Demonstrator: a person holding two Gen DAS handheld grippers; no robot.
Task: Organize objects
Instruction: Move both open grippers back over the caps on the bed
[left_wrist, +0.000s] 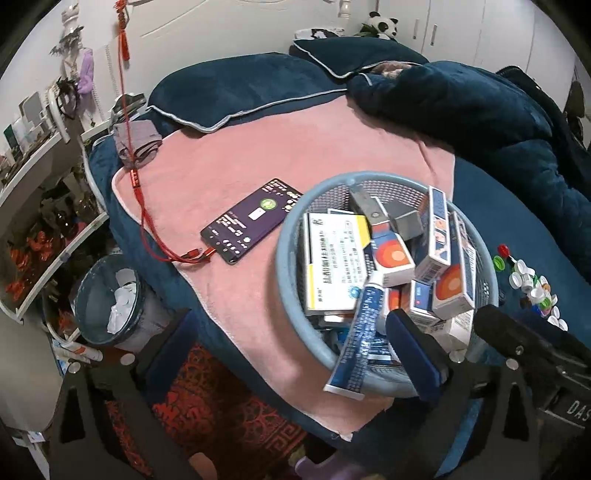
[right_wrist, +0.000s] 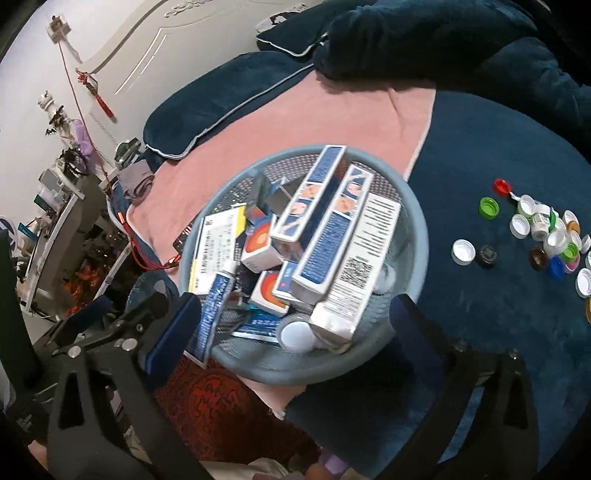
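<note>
A round blue mesh basket (left_wrist: 286, 236) (right_wrist: 419, 221) sits on the bed, piled with medicine boxes (left_wrist: 338, 258) (right_wrist: 325, 225). A blue ointment tube (left_wrist: 358, 332) (right_wrist: 214, 306) leans out over its near rim. My left gripper (left_wrist: 291, 354) is open; its right finger lies against the basket's near rim and its left finger hangs past the bed edge. My right gripper (right_wrist: 295, 332) is open, its fingers spread either side of the basket's near part without pressing it. A white bottle cap (right_wrist: 295, 336) shows inside the basket. Loose bottle caps (left_wrist: 532, 280) (right_wrist: 546, 232) lie to the right on the dark blue cover.
A phone (left_wrist: 255, 221) on a red cable lies on the pink towel (left_wrist: 258, 155) left of the basket. A waste bin (left_wrist: 107, 299) with paper stands beside the bed by cluttered shelves (left_wrist: 37, 206). Pillows (left_wrist: 236, 92) and a bunched quilt (left_wrist: 480, 110) fill the far side.
</note>
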